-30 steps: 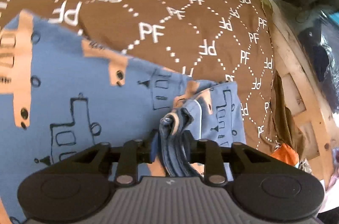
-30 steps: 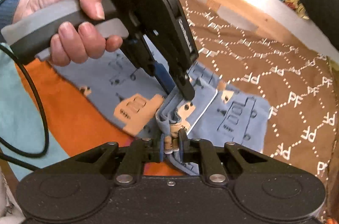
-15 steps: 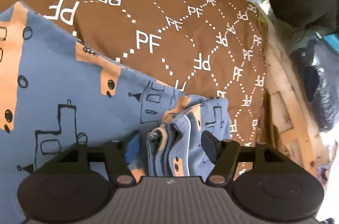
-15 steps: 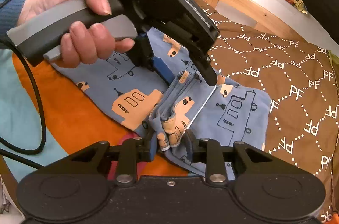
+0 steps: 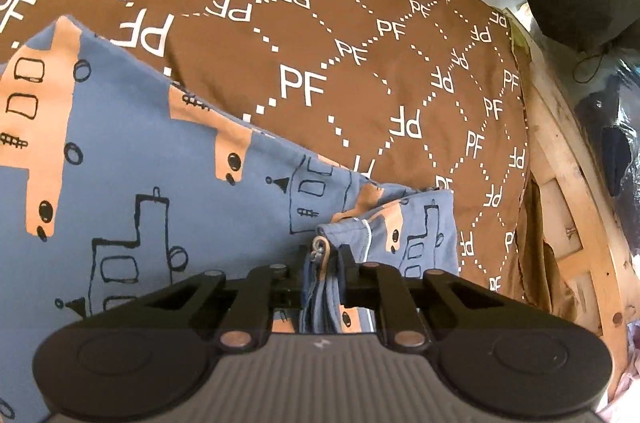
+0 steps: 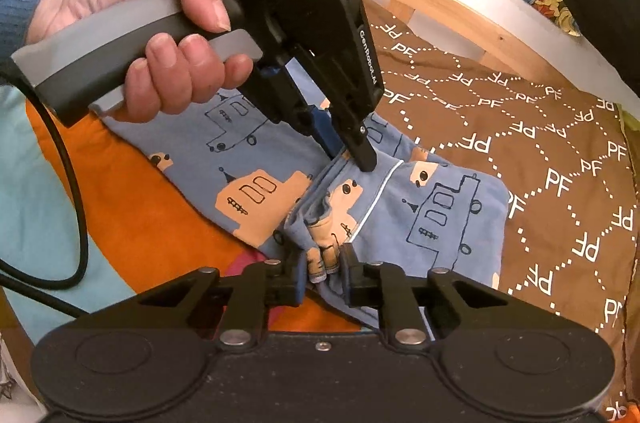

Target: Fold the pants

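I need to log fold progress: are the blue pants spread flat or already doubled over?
Partly folded. The pants have one end doubled back over the rest, and its bunched edge is pinched in both the left gripper and right gripper, whose jaws are closing.

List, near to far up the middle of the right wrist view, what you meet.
Right tool, closing on the pants → left tool, also pinching the pants → brown blanket → wooden bed frame.
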Available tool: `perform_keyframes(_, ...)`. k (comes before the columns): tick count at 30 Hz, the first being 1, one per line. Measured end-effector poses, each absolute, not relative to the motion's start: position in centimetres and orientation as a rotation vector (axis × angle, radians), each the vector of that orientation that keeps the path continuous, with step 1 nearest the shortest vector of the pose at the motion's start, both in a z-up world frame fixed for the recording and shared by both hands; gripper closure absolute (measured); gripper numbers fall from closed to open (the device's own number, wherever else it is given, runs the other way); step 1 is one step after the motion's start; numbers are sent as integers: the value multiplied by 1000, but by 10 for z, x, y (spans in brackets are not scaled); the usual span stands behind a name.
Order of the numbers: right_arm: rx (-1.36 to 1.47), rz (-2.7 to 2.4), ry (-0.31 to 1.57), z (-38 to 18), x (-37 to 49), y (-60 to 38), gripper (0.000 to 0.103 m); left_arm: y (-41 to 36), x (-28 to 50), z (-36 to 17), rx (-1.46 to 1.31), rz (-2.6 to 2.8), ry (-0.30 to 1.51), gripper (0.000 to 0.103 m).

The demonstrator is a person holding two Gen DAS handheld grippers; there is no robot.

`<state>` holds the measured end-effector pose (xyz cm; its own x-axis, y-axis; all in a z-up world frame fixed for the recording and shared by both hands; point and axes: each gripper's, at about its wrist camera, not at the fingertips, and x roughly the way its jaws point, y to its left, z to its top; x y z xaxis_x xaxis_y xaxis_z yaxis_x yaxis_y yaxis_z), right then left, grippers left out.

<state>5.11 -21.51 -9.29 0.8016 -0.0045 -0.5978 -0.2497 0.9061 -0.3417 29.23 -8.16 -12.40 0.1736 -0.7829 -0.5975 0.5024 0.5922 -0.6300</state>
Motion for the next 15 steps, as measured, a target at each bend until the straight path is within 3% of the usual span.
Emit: perform_keyframes(15, -318, 261, 584, -72, 58, -185, 88, -25, 301, -100, -240, -875, 1006, 90)
